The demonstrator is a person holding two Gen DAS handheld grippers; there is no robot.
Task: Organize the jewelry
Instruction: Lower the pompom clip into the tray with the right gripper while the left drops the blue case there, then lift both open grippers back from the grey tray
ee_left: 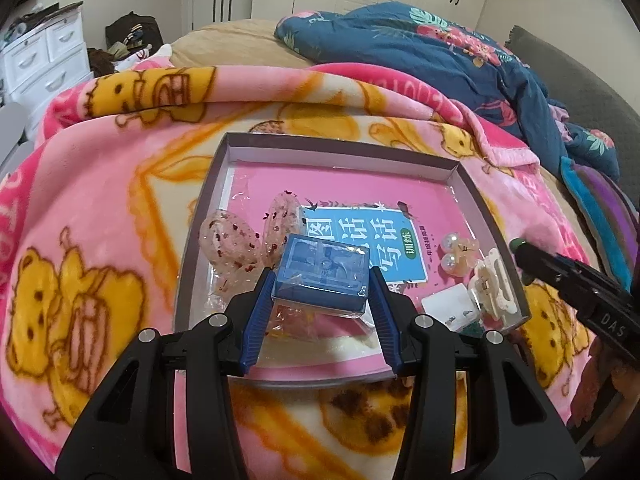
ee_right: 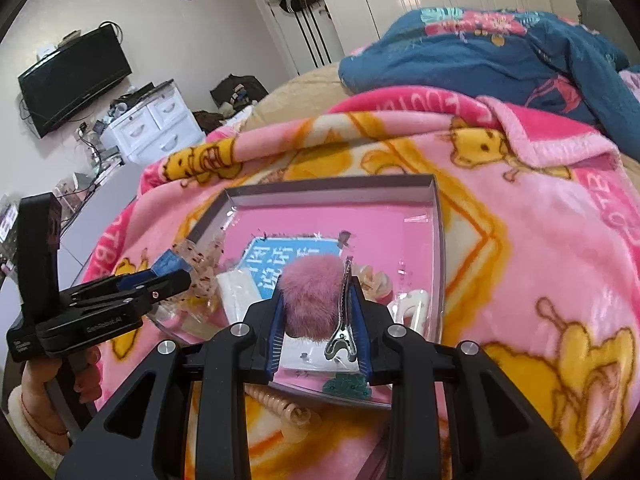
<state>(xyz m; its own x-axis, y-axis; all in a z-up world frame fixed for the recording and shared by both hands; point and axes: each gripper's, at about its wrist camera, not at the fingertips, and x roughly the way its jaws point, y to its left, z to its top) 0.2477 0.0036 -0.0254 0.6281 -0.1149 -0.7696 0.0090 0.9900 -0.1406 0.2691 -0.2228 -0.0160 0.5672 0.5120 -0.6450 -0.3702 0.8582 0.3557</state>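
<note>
A shallow grey-rimmed tray with a pink floor lies on the bed; it also shows in the right wrist view. My left gripper is shut on a small blue jewelry box held just above the tray's near part. My right gripper is shut on a pink pompom hair clip with a metal clasp, above the tray's near edge. In the tray lie a sheer speckled bow, pearl ornaments, a cream claw clip and a white earring card.
A blue booklet lies on the tray floor. A peach spiral hair tie lies on the pink bear blanket outside the tray's near edge. A blue floral quilt is heaped behind. White drawers stand left.
</note>
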